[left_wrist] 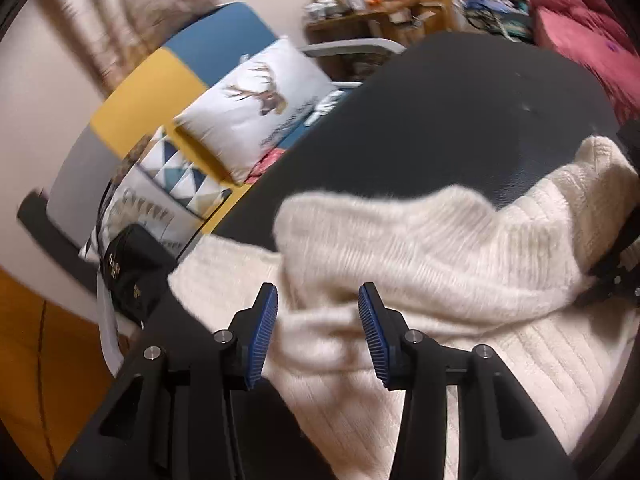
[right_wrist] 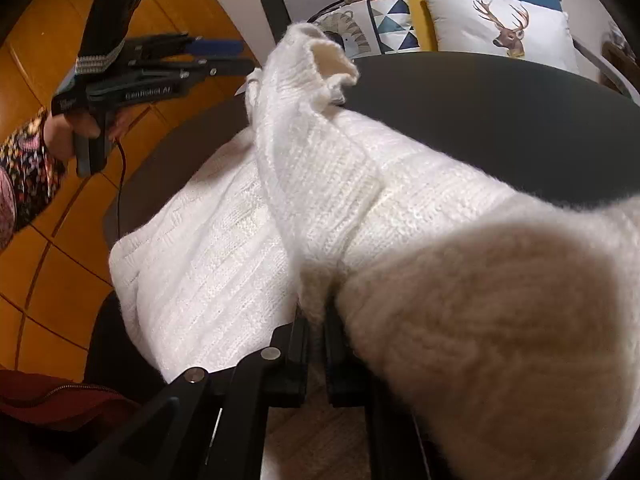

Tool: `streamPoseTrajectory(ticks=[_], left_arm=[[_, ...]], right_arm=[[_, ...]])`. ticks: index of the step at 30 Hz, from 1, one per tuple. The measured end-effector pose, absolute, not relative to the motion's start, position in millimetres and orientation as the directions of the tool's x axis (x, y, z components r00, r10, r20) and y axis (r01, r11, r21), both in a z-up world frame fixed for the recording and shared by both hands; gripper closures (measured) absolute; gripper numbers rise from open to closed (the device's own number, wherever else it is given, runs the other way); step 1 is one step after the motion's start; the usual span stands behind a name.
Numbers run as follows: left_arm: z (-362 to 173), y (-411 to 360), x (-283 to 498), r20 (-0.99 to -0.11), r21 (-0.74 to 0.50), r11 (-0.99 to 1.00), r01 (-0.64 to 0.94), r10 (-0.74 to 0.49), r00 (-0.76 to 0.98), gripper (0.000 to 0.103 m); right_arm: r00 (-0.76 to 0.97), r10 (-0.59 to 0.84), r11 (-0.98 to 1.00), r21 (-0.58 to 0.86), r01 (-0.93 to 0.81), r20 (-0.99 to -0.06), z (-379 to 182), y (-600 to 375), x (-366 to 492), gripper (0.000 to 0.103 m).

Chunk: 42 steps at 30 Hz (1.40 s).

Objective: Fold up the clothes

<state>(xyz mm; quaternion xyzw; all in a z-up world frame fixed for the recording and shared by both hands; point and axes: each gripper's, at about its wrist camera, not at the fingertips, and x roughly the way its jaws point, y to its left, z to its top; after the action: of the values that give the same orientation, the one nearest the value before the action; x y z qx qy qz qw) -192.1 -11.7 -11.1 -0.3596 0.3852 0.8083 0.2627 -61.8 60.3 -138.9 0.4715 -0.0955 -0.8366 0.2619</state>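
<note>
A cream knitted sweater (left_wrist: 420, 248) lies bunched on a dark round table (left_wrist: 460, 112). My left gripper (left_wrist: 318, 320) hovers just over its near fold, open, its blue pads (left_wrist: 264, 332) holding nothing. At the right edge of the left wrist view my right gripper (left_wrist: 600, 276) pinches the sweater. In the right wrist view the right gripper (right_wrist: 316, 316) is shut on a thick fold of the sweater (right_wrist: 224, 248), lifted close to the lens. A sleeve with an open cuff (right_wrist: 332, 56) drapes across the body. A hand holds the left gripper (right_wrist: 240, 56) at the table's far left edge.
Behind the table is a sofa (left_wrist: 160, 76) with a deer cushion (right_wrist: 504, 28) and a triangle-patterned cushion (right_wrist: 392, 24). A black bag (left_wrist: 136, 268) sits beside the table. A pink cover (left_wrist: 580, 24), a cluttered wooden desk (left_wrist: 380, 8), an orange floor (right_wrist: 48, 40) and a dark red bag (right_wrist: 60, 400) surround it.
</note>
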Motion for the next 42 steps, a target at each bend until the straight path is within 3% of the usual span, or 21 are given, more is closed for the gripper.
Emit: streamPoseTrajectory(ticks=[8, 20, 24, 27, 31, 36, 37, 39, 42], left_arm=[[-28, 31, -204, -0.876, 0.475, -0.093, -0.875, 0.04, -0.48, 0.058], [-82, 63, -195, -0.889, 0.451, 0.161, -0.878, -0.006, -0.458, 0.058], [-86, 57, -210, -0.918, 0.394, 0.055, -0.918, -0.019, -0.395, 0.057], [-85, 48, -237, -0.95, 0.309, -0.162, -0.937, -0.022, -0.31, 0.044], [-89, 34, -260, -0.976, 0.193, -0.362, -0.912, 0.022, -0.216, 0.043], [-93, 31, -262, -0.974, 0.195, -0.373, -0.907, 0.034, -0.223, 0.041], [-95, 32, -264, -0.974, 0.202, -0.368, -0.907, 0.02, -0.225, 0.039], [-98, 33, -269, -0.975, 0.205, -0.383, -0.901, -0.001, -0.221, 0.024], [-102, 27, -279, -0.976, 0.181, -0.461, -0.869, 0.022, -0.215, 0.019]], right_arm=[[-0.404, -0.542, -0.836, 0.423, 0.348, -0.737, -143, 64, -56, 0.098], [-0.379, -0.56, -0.822, 0.439, 0.363, -0.737, -140, 68, -47, 0.098], [-0.376, -0.562, -0.821, 0.444, 0.358, -0.737, -140, 70, -47, 0.098], [-0.375, -0.564, -0.821, 0.448, 0.354, -0.736, -139, 71, -47, 0.098], [-0.37, -0.572, -0.815, 0.458, 0.356, -0.732, -139, 73, -48, 0.098], [-0.365, -0.578, -0.811, 0.465, 0.354, -0.73, -140, 74, -49, 0.098], [-0.365, -0.579, -0.811, 0.466, 0.353, -0.73, -140, 73, -49, 0.098], [-0.363, -0.58, -0.81, 0.469, 0.351, -0.729, -140, 73, -50, 0.098], [-0.361, -0.581, -0.809, 0.473, 0.348, -0.729, -141, 71, -51, 0.098]])
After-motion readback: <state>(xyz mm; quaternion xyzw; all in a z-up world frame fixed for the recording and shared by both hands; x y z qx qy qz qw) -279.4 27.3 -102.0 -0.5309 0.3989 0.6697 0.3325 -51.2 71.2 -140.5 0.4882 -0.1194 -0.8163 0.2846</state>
